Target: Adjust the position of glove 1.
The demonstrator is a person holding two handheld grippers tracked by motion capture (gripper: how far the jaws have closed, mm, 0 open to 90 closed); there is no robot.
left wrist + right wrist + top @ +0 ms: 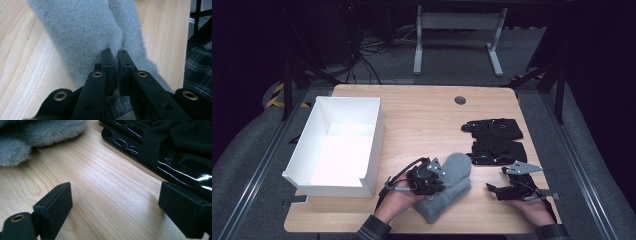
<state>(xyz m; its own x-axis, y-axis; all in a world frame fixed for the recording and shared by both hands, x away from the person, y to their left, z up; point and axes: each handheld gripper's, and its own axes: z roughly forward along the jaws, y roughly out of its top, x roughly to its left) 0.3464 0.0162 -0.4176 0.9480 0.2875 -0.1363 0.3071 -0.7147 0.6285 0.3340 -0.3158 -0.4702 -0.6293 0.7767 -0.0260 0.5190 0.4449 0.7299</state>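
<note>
A pair of fluffy grey mittens (453, 181) lies stacked near the table's front edge, cuffs toward the person. My left gripper (438, 179) comes in from the left and is shut on the grey fur; in the left gripper view its jaws (115, 53) pinch the fluffy mittens (82, 32) between the two lobes. My right gripper (497, 179) rests low over the wood to the right, open, with bare table between its jaws (115, 192). The grey mittens (37, 135) lie just beyond its left jaw.
Two black glossy gloves (493, 129) (498, 151) lie flat at the right, one behind the other, close to my right gripper; the near glove (175, 147) edges its right jaw. A white open box (374, 145) stands at the left. A round grommet (460, 100) sits near the far edge.
</note>
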